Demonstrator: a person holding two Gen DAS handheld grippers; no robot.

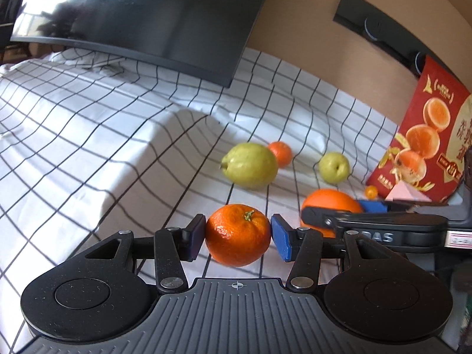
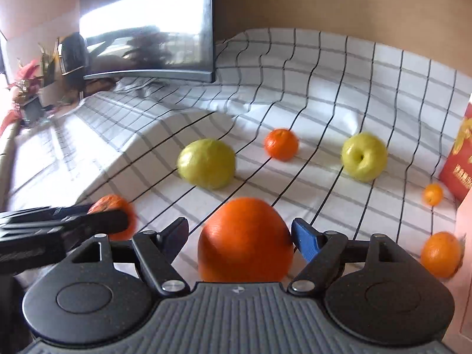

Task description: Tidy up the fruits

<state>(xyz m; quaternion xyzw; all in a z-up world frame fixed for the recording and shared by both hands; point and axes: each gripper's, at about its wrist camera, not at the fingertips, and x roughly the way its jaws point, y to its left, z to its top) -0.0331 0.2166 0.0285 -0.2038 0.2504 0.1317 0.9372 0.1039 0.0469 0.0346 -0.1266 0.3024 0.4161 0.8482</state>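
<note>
1. Left wrist view: the left claw (image 1: 238, 236) is clamped on a mandarin (image 1: 238, 235), stem up, with both blue pads pressed to its sides, over the checked cloth (image 1: 118, 147) that covers the counter.
2. Only this view shows the right claw from the side, coming in from the right edge, its fingers either side of a large orange (image 1: 330, 203). Whether they touch the fruit cannot be told from here.
3. Right wrist view: the right claw (image 2: 240, 236) stands apart around the same large orange (image 2: 244, 239), which rests on the cloth. The blue right pad shows a narrow gap from the peel, and the left pad sits just beside it.
4. This view shows the left claw only as a dark blurred shape at the left edge, with the mandarin (image 2: 113, 206) partly hidden behind it.
5. Both views show a large yellow-green fruit (image 1: 250, 165) (image 2: 206, 163), a small mandarin behind it (image 1: 280, 152) (image 2: 281, 144), a yellow-green apple (image 1: 334, 167) (image 2: 364, 156) and a tiny orange fruit (image 1: 371, 191) (image 2: 432, 194) near a red box (image 1: 427, 135) (image 2: 457, 165).
6. Only the right wrist view shows another mandarin (image 2: 441, 253) at the right edge, and potted plants (image 2: 26, 82) at far left.
7. Only the left wrist view shows the fruit pictures printed on the red box and a dark wall fixture (image 1: 371, 26).
8. A dark monitor (image 1: 141, 14) (image 2: 147, 26) stands at the back in both.
</note>
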